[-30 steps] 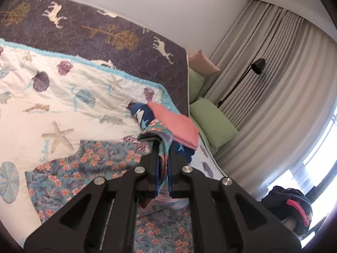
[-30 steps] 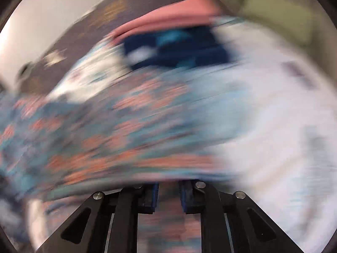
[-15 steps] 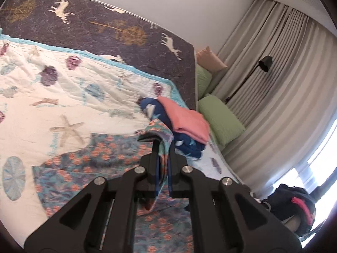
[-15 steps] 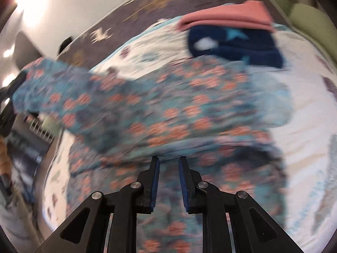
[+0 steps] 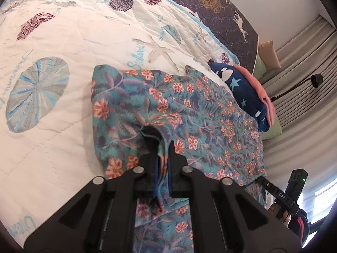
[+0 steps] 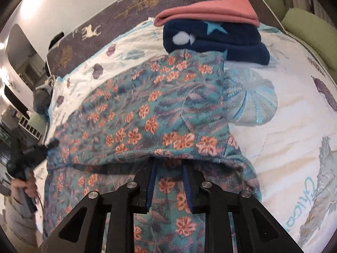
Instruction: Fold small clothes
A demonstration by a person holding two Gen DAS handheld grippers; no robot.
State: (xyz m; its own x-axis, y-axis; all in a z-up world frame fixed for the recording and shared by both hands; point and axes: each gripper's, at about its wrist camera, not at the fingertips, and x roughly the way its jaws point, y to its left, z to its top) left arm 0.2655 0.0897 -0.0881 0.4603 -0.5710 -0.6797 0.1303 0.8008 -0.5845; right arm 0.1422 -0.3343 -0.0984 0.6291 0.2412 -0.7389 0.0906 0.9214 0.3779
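Floral garment (image 5: 189, 109) lies folded over on the bed (image 5: 63, 126), at 7 o'clock of the folded stack (image 6: 212, 31); left gripper (image 5: 162, 158) pinches its edge while right gripper (image 6: 168, 181) is opening, so letting go and smoothing seem next.

black gripper (image 5: 163, 145), silver screws; blue pads (image 6: 152, 181)

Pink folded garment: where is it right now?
The pink folded garment sits on the navy star-print garment, far end of the bed in the right wrist view, just beyond the floral garment.
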